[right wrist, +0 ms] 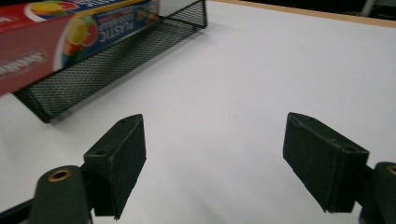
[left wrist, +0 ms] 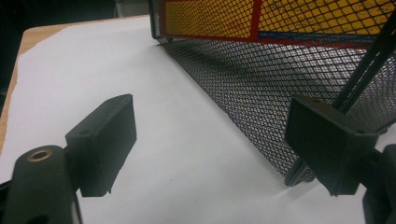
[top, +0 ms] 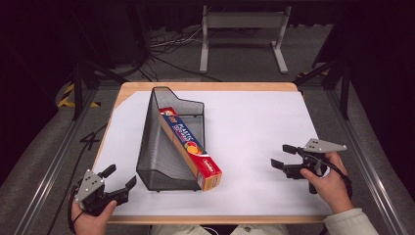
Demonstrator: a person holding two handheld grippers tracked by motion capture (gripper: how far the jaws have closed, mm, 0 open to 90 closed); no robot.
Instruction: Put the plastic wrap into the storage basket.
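A black wire-mesh holder [top: 164, 147] lies on the white sheet left of centre. Inside it leans a long red and blue plastic wrap box [top: 190, 147], whose near end pokes out past the holder's front. My left gripper [top: 120, 177] rests at the table's front left corner, open and holding nothing, just left of the holder's near corner [left wrist: 299, 154]. My right gripper [top: 283, 156] hovers open at the right side, well apart from the box [right wrist: 51, 37]. The yellow and red box face [left wrist: 280, 18] shows through the mesh wall.
The white sheet [top: 254, 127] covers most of the wooden table [top: 205, 86]. Between the holder and my right gripper lies bare sheet [right wrist: 233, 84]. A grey metal stand [top: 242, 34] and cables sit on the floor beyond the table.
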